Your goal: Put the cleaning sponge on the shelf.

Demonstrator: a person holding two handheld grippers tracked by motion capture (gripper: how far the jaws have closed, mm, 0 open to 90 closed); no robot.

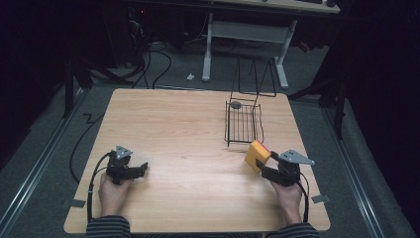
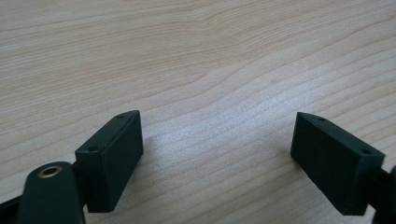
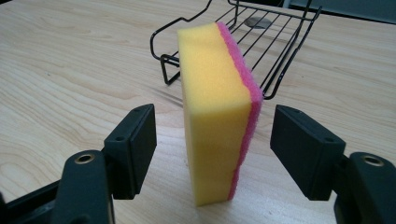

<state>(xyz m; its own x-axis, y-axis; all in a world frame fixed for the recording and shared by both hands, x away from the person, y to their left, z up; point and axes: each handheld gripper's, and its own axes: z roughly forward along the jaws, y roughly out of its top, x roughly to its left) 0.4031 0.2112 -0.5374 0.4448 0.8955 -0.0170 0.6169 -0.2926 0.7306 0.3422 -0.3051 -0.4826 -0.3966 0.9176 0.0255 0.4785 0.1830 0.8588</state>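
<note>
Up on the desk (image 1: 188,134), a wire rack (image 1: 242,121) holds a small grey disc (image 1: 236,104). Just before it, a yellow-pink sponge (image 3: 217,112) stands on edge between the right tool's (image 3: 215,154) parted jaws, untouched. Left tool (image 2: 217,158) gapes empty.

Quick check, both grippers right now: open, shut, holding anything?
Left gripper: open, nothing between its jaws, bare table beneath.
Right gripper: open, jaws either side of the upright yellow-and-pink sponge, gaps on both sides, not gripping it.
</note>
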